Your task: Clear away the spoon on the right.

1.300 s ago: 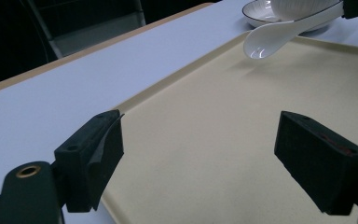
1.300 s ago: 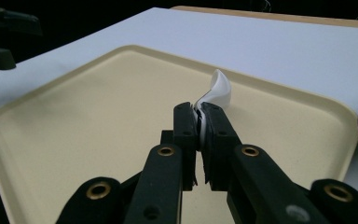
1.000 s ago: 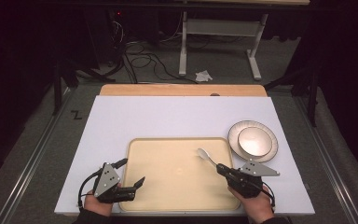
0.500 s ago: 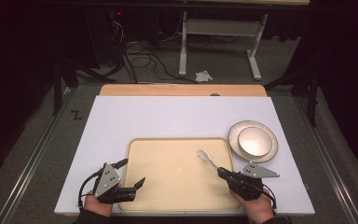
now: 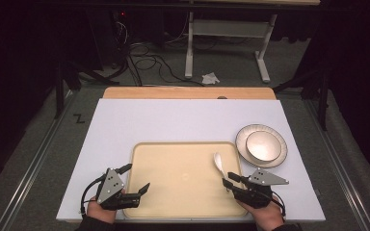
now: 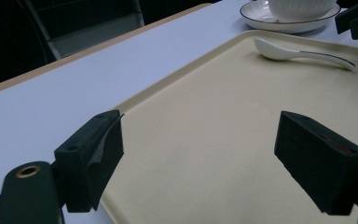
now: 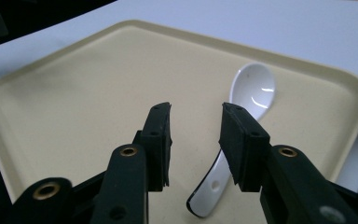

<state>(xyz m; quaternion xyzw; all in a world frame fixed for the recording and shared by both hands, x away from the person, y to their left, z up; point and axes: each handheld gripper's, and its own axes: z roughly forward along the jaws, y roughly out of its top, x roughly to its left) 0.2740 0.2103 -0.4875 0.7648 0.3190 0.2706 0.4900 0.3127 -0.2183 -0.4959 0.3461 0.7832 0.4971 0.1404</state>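
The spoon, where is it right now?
In the high view the white spoon lies on the beige tray, near its right edge, just ahead of the right gripper and left of the plate.

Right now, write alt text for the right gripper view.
A glossy white ceramic soup spoon lies on a beige plastic tray, its handle under the right gripper, whose black jaws stand slightly apart above it, not gripping. The white table lies beyond.

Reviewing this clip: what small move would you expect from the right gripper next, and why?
Probably a short shift of the right gripper sideways over the spoon handle, then lowering. Its jaws stand part open with nothing between them, and the handle lies on the tray mostly under one jaw rather than centred in the gap.
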